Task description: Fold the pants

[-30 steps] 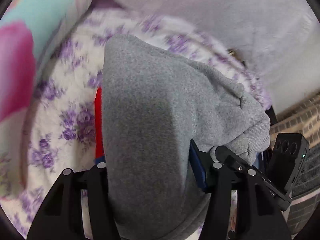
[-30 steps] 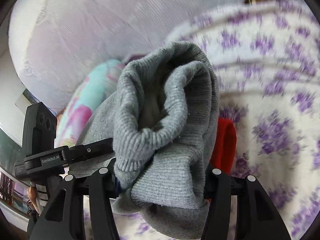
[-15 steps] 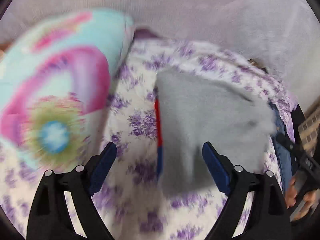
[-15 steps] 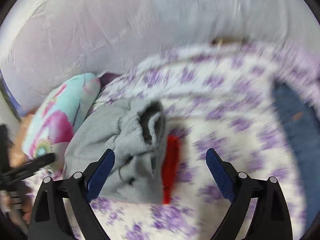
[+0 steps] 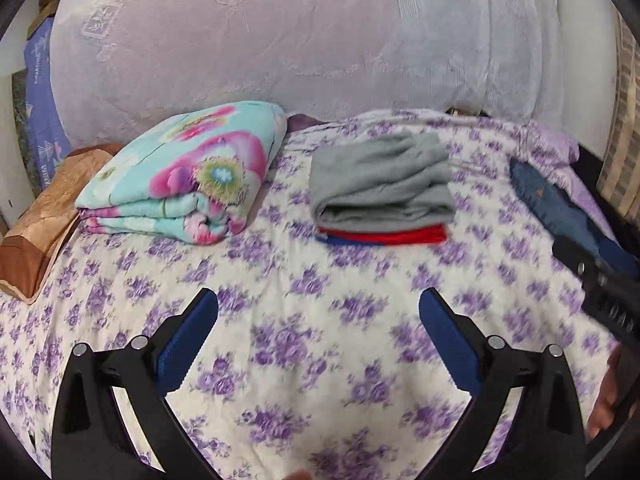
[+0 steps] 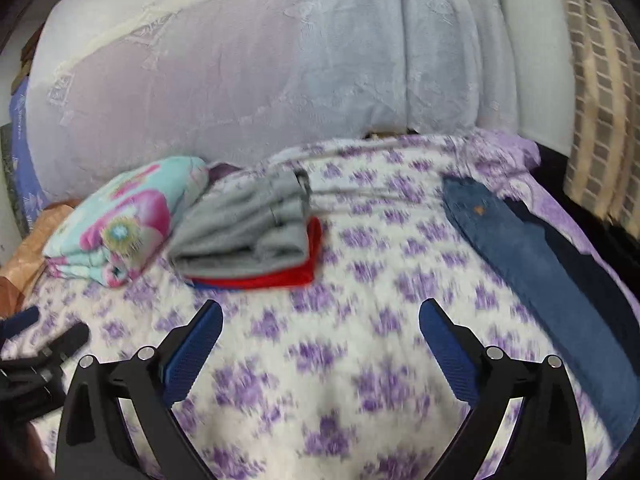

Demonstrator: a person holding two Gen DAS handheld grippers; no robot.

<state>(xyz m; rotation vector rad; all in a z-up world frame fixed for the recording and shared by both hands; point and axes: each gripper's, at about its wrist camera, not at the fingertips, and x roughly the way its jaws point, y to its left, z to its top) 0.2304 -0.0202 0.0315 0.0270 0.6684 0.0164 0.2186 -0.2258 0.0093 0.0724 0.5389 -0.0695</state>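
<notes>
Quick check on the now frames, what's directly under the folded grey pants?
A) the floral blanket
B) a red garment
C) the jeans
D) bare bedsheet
B: the grey pants sit folded on top of a red garment, whose edge sticks out beneath them; the jeans lie apart on the bedsheet, and the floral blanket is off to the other side.
</notes>
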